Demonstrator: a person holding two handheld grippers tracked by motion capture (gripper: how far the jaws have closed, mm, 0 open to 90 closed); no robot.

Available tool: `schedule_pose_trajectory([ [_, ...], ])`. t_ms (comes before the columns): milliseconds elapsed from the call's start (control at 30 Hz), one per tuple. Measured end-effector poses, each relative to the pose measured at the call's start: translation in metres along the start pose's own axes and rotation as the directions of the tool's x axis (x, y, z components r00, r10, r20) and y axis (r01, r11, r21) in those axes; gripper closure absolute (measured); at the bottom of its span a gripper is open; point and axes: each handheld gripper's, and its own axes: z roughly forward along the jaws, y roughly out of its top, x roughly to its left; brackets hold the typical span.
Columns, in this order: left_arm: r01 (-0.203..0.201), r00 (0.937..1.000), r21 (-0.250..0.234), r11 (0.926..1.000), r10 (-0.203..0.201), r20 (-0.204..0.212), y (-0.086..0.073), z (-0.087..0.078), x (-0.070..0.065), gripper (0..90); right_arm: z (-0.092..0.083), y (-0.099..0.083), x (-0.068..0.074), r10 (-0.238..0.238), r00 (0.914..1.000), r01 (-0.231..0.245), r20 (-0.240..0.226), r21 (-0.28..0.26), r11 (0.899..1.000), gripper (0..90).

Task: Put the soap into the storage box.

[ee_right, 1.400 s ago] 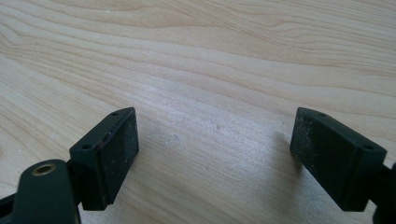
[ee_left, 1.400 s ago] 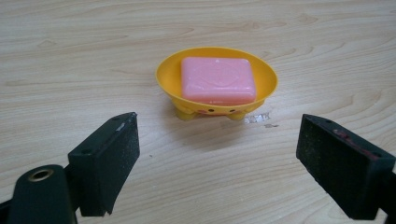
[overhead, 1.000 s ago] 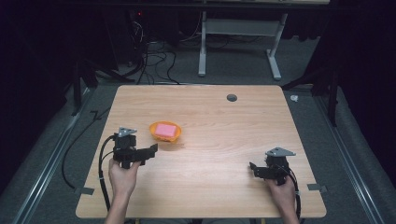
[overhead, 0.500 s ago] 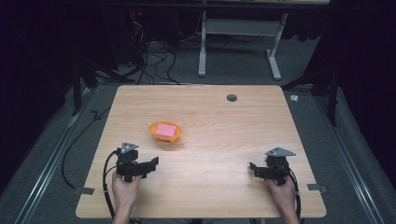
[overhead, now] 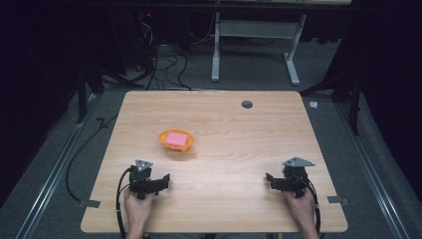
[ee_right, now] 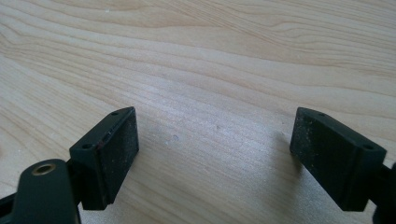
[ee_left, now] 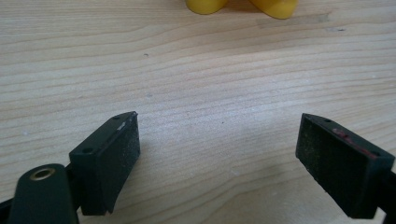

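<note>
Pink block lying in orange bowl left of table centre, seemingly placed; left gripper and right gripper near front edge, jaws apart, empty

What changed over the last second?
The left gripper drew back from beside the orange bowl toward the table's near edge, fingers open and empty. The right gripper, the bowl and the pink block in it stayed put.

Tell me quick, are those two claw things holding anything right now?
Left gripper: open, jaws wide apart, holding nothing.
Right gripper: open, jaws wide apart, holding nothing.
</note>
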Motion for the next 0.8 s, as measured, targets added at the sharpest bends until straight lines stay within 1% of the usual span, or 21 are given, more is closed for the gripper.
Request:
schedule_pose_trajectory([
  [33,-0.008,0.9999,-0.010,0.9999,0.008,-0.013,-0.0005,0.0015,-0.0014,14.2,0.0000,0.0000,0.0000,0.000,1.0000,0.000,0.000,0.000,1.000,16.1],
  [100,-0.011,0.9997,-0.022,0.9997,0.011,-0.020,-0.0007,0.0032,-0.0023,14.5,0.0000,0.0001,0.0000,0.000,1.0000,0.000,0.001,0.000,1.000,16.1],
  [167,-0.024,0.9991,-0.032,0.9992,0.022,-0.037,-0.0015,0.0051,-0.0035,14.5,0.0001,0.0001,0.0000,0.000,1.0000,0.000,0.000,0.000,1.000,16.1],
  [200,-0.045,0.9974,-0.037,0.9983,0.043,-0.057,-0.0025,0.0068,-0.0052,14.3,0.0001,0.0001,0.0000,0.000,1.0000,0.000,0.001,0.000,1.000,16.1],
  [233,-0.067,0.9956,-0.033,0.9972,0.064,-0.069,-0.0029,0.0076,-0.0071,14.1,0.0002,0.0002,0.0000,0.000,1.0000,0.000,0.000,0.000,1.000,16.1],
  [267,-0.069,0.9957,-0.032,0.9971,0.067,-0.064,-0.0028,0.0077,-0.0074,13.7,0.0002,0.0001,0.0000,0.000,1.0000,0.000,0.002,0.000,1.000,16.1],
  [467,-0.062,0.9961,-0.035,0.9975,0.059,-0.066,-0.0028,0.0080,-0.0077,13.5,0.0003,0.0003,0.0001,0.001,1.0000,-0.001,0.002,0.000,1.000,16.1],
  [800,-0.061,0.9961,-0.033,0.9976,0.059,-0.066,-0.0029,0.0079,-0.0079,13.6,0.0002,0.0001,0.0002,0.002,1.0000,-0.002,0.001,0.000,1.000,16.0],
])
